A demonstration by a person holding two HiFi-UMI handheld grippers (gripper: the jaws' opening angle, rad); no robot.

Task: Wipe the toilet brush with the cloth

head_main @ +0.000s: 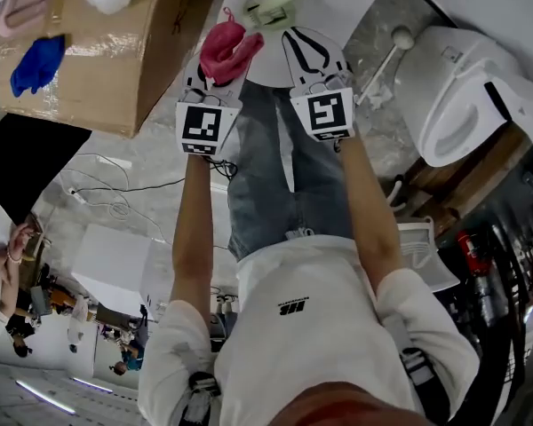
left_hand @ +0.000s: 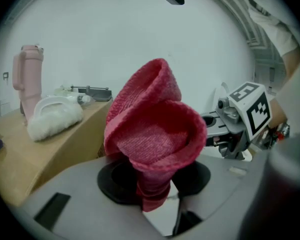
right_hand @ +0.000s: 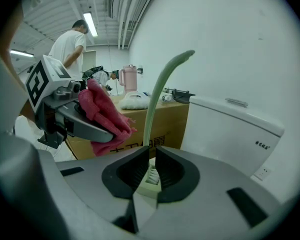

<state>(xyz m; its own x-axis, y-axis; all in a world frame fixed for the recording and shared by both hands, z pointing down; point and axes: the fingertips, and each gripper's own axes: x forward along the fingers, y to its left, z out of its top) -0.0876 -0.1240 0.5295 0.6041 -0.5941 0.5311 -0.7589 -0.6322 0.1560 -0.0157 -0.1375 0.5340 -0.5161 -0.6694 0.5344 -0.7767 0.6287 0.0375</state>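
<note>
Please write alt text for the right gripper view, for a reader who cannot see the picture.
A pale green toilet brush stands between the tongs of the right gripper, its handle curving upward. At the left, the left gripper carries a red cloth; behind are a cardboard box and a white toilet tank.

Cloth [left_hand: 155, 134]: red, coarse knitted weave, fuzzy at edges. Toilet brush [right_hand: 162, 89] handle: pale green plastic, smooth, slight sheen. Right gripper [right_hand: 151, 159]: grey plastic shell, matt; pads [right_hand: 125, 171] black, dull. Box [head_main: 98, 60]: brown cardboard, matt. Toilet [head_main: 444, 69]: white, glossy, smooth. Jeans [head_main: 258, 176]: faded denim.
</note>
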